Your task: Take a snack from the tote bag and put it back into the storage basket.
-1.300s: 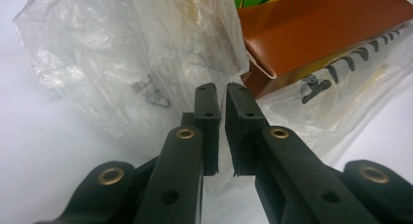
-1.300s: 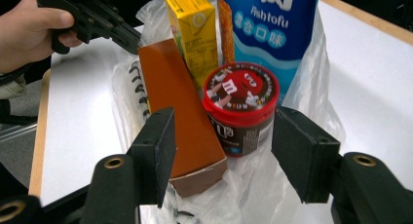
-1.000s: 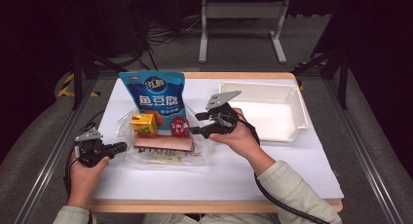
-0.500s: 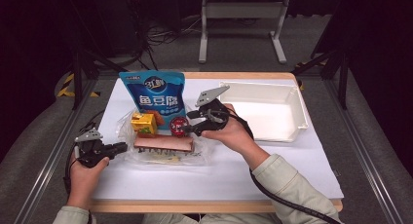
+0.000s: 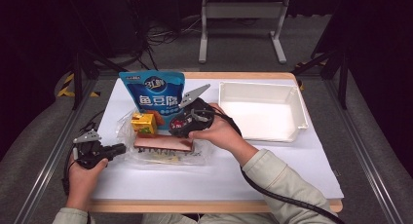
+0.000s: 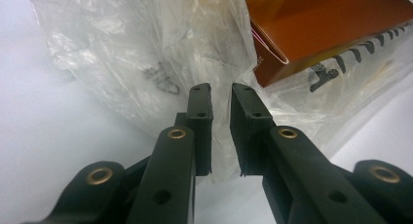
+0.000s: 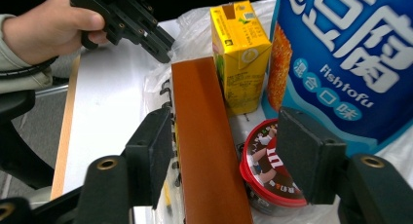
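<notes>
Left gripper [image 6: 221, 131]: fingers nearly closed, pinching edge of clear plastic bag [image 6: 146, 53] on table [image 5: 219, 185] | Right gripper [image 7: 229, 151]: fingers just widened, open astride brown box [image 7: 204, 146] and red cup [image 7: 265, 168], gripping neither | Behind: yellow carton [image 7: 241, 53], blue pouch [image 7: 341, 53]

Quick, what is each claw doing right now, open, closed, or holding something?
Left claw: pinched on the clear plastic bag.
Right claw: open, just widening, straddling the brown box, gripping nothing.
</notes>
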The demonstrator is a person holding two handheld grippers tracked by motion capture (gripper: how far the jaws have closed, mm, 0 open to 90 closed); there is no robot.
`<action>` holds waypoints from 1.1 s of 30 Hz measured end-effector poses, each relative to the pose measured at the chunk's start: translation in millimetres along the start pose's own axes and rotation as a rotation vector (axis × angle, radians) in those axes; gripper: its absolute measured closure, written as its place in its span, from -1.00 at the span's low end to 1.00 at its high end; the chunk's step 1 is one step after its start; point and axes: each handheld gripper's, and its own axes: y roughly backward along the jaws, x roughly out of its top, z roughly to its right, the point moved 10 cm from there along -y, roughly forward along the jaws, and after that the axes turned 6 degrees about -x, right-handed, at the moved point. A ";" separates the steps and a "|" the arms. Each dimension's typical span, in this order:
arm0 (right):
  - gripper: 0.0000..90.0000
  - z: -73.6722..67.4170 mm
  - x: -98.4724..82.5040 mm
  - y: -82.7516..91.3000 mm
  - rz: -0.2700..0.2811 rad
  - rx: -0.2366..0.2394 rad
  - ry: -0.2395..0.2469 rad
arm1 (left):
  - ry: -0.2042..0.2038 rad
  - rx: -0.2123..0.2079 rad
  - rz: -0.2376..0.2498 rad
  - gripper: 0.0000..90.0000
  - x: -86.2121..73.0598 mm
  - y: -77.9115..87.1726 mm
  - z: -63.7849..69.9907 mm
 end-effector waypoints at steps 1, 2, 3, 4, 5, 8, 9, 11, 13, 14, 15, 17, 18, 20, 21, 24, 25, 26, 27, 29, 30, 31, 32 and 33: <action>-0.17 -0.6 0.6 -1.9 -0.005 0.004 -0.005 | 0.005 -0.002 0.000 0.75 -1.1 -0.4 0.8; -0.18 -1.1 0.8 -4.7 -0.017 0.015 -0.010 | 0.002 -0.002 -0.005 0.74 -2.2 -0.5 0.8; -0.19 -1.8 0.9 -6.5 -0.025 0.022 -0.014 | 0.001 0.000 -0.011 0.74 -3.4 -0.3 0.6; -0.19 -1.8 1.4 -8.2 -0.029 0.025 -0.010 | 0.004 0.001 -0.012 0.74 -4.5 -0.3 0.5; -0.19 -1.9 1.7 -9.8 -0.033 0.026 -0.006 | 0.006 0.003 -0.013 0.74 -5.4 0.1 0.0; -0.19 -2.9 3.5 -14.8 -0.039 0.029 0.009 | 0.015 0.007 -0.014 0.74 -7.6 1.3 -1.1; -0.19 -3.1 3.5 -15.8 -0.043 0.028 0.010 | 0.017 0.005 -0.015 0.74 -8.2 1.6 -1.1; -0.20 -3.9 4.4 -19.3 -0.049 0.026 0.016 | 0.018 0.008 -0.017 0.74 -9.3 2.0 -1.3; -0.20 -4.2 4.7 -20.8 -0.051 0.026 0.018 | 0.016 0.008 -0.018 0.74 -9.7 2.3 -1.5; -0.20 -4.6 4.9 -22.3 -0.054 0.025 0.018 | 0.015 0.011 -0.019 0.74 -10.1 2.7 -2.1; -0.19 -4.9 5.1 -24.0 -0.059 0.024 0.022 | 0.019 0.009 -0.019 0.73 -10.4 2.5 -2.1; -0.19 -4.7 5.7 -27.2 -0.064 0.018 0.029 | 0.026 0.013 -0.022 0.73 -11.0 2.4 -3.4; -0.18 -4.6 5.7 -28.4 -0.067 0.015 0.031 | 0.027 0.018 -0.022 0.73 -10.8 2.4 -4.4; -0.18 -4.3 5.5 -30.7 -0.073 0.010 0.034 | 0.021 0.033 -0.020 0.74 -10.0 3.6 -7.0; -0.17 -4.2 5.1 -32.5 -0.079 0.007 0.038 | 0.029 0.030 -0.015 0.74 -9.6 3.5 -6.6; -0.12 -5.4 3.3 -36.9 -0.097 0.016 0.046 | 0.031 0.037 -0.013 0.75 -9.0 3.3 -8.2; -0.12 -5.5 2.6 -38.8 -0.103 0.019 0.049 | 0.032 0.036 -0.012 0.75 -8.9 3.3 -8.6; -0.11 -6.4 2.2 -40.2 -0.108 0.022 0.044 | 0.023 0.043 -0.011 0.75 -8.4 4.1 -10.4; -0.11 -6.9 1.7 -42.2 -0.113 0.027 0.051 | 0.033 0.038 -0.007 0.75 -8.1 4.3 -9.4; -0.09 -8.0 0.9 -45.9 -0.125 0.030 0.055 | 0.034 0.039 0.006 0.76 -6.6 5.3 -9.5; -0.09 -8.0 0.9 -45.9 -0.125 0.030 0.055 | 0.034 0.039 0.006 0.76 -6.6 5.3 -9.5; -0.09 -8.6 0.5 -47.5 -0.132 0.034 0.057 | 0.031 0.041 0.011 0.76 -5.9 5.8 -9.5; -0.09 -9.0 0.2 -49.6 -0.138 0.036 0.058 | 0.029 0.039 0.012 0.76 -5.6 6.3 -9.1; -0.08 -9.6 0.1 -51.4 -0.141 0.039 0.060 | 0.028 0.038 0.014 0.76 -5.3 6.5 -8.9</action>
